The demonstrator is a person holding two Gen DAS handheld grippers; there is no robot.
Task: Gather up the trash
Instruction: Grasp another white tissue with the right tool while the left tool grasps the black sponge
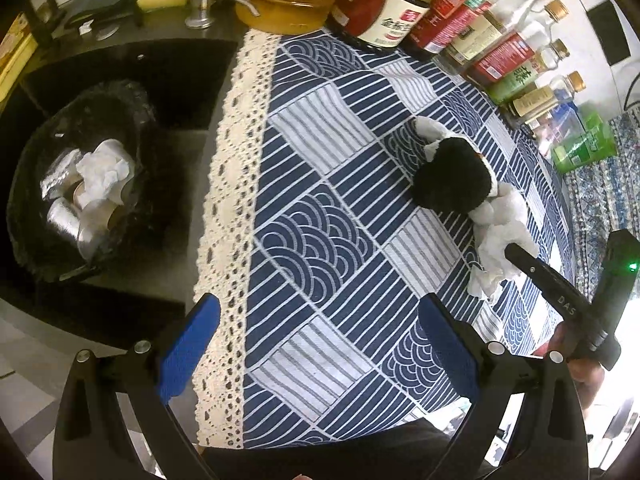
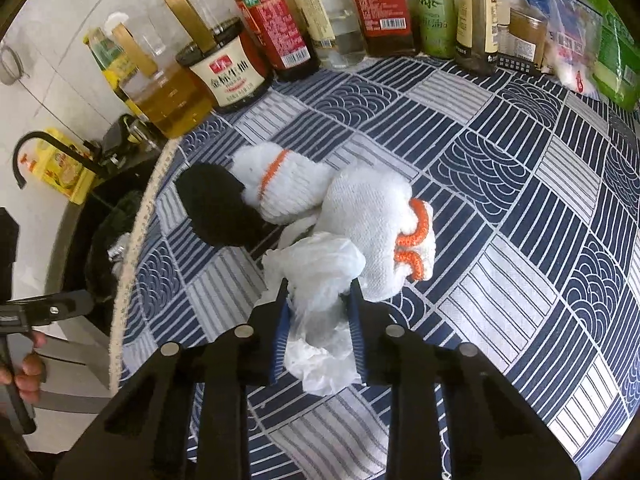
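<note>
Bin (image 1: 36,184) holding crumpled tissue (image 1: 105,172), foil cups (image 1: 64,216), beside tablecloth (image 1: 320,240)

Navy-and-white patchwork-print tablecloth (image 2: 500,208) with cream lace edging (image 1: 228,216) spread over counter. Dark recessed sink (image 1: 132,76) set beside it, black curved faucet (image 2: 48,148) and chrome soap pump (image 1: 200,0) mounted behind. White tiled wall (image 2: 52,40) seen behind row of sauce bottles (image 2: 360,12). Pale tiled floor (image 1: 24,376) glimpsed below.
</note>
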